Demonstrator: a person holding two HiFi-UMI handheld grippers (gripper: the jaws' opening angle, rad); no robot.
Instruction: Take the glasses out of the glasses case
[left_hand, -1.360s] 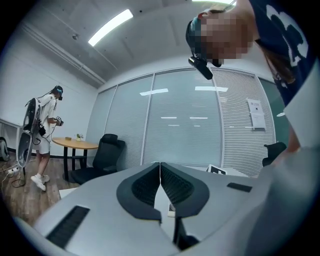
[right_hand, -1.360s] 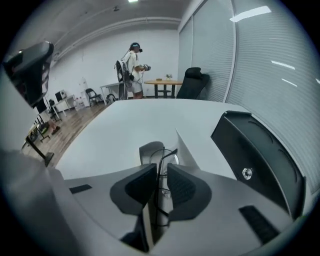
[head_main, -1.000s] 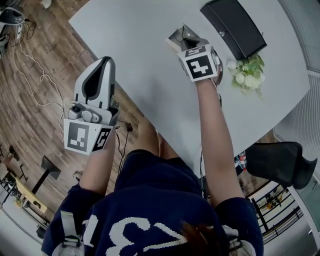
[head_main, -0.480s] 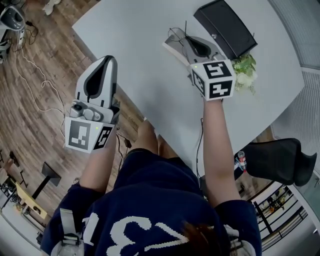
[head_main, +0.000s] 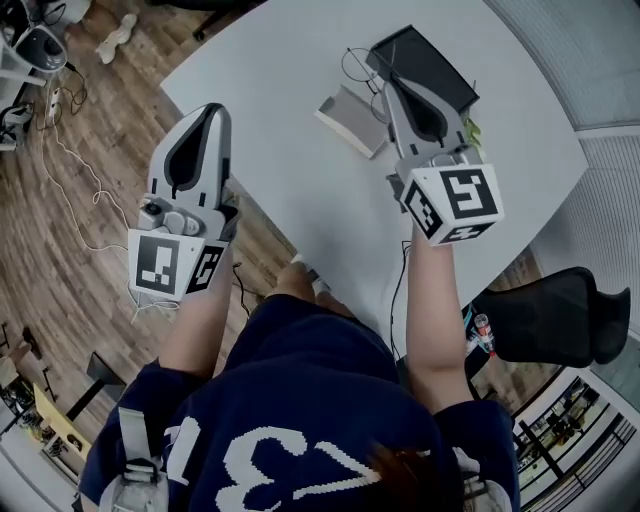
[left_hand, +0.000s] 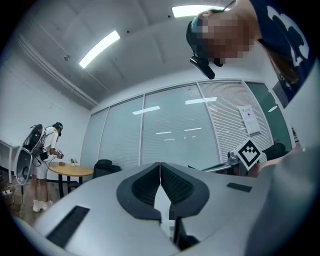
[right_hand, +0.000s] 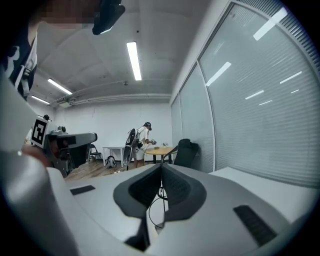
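The fingers (right_hand: 142, 189) of the right gripper (right_hand: 161, 167) are together, clamped on the thin wire frame of the glasses (right_hand: 149, 212); one lens loop hangs just under the tips. The fingers (left_hand: 176, 186) of the left gripper (left_hand: 160, 165) are closed on each other with nothing between them.

In the head view the counter (head_main: 290, 130) is a plain pale top with a rounded outline. On it lies the grey glasses case (head_main: 350, 120), and near it a black box (head_main: 425, 58). The glasses (head_main: 358, 66) sit at the right gripper's (head_main: 385, 78) tips, just past the far end of the case and apart from it. Around the counter are a wooden floor (head_main: 80, 150) with loose cables (head_main: 70, 175) and a black office chair (head_main: 560, 315).

The gripper views show glass partitions with blinds (right_hand: 260, 110), ceiling strip lights (right_hand: 133, 60) and a round wooden table (left_hand: 72, 171) with a person (left_hand: 46, 150) standing beside it.

Each gripper's cube carries black-and-white square markers. The dark blue shirt (head_main: 300, 400) bears large white figures, only partly in view. A sheet (left_hand: 248, 120) on the glass is too small to read.

Both forearms reach forward. The left gripper (head_main: 208, 112) is held at the counter's left edge, partly over the floor; the right one is over the counter, pointing towards the black box.
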